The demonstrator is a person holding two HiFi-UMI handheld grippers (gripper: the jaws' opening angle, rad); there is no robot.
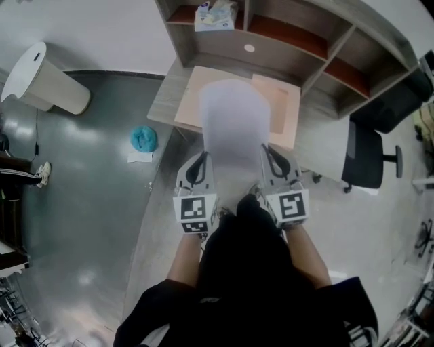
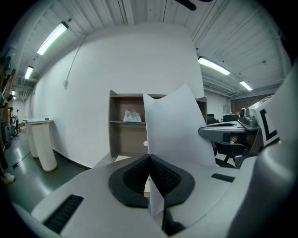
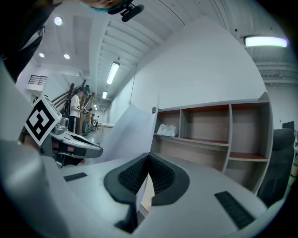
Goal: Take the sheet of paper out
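A white sheet of paper (image 1: 233, 125) is held up in the air above the desk, stretched between both grippers. My left gripper (image 1: 201, 169) is shut on the sheet's left near edge, and my right gripper (image 1: 271, 164) is shut on its right near edge. In the left gripper view the sheet of paper (image 2: 174, 128) rises out of the closed black pads (image 2: 135, 176) and leans right. In the right gripper view the sheet of paper (image 3: 130, 128) comes out between the pads (image 3: 160, 176) and bends away to the left. Below the sheet lies a tan desk mat (image 1: 281, 112).
A wooden desk (image 1: 169, 95) with a shelf hutch (image 1: 285, 34) stands ahead; a white bag (image 1: 215, 15) sits in one cubby. A black office chair (image 1: 369, 159) is at the right. A white bin (image 1: 44, 78) and a teal cloth (image 1: 144, 139) lie on the floor at the left.
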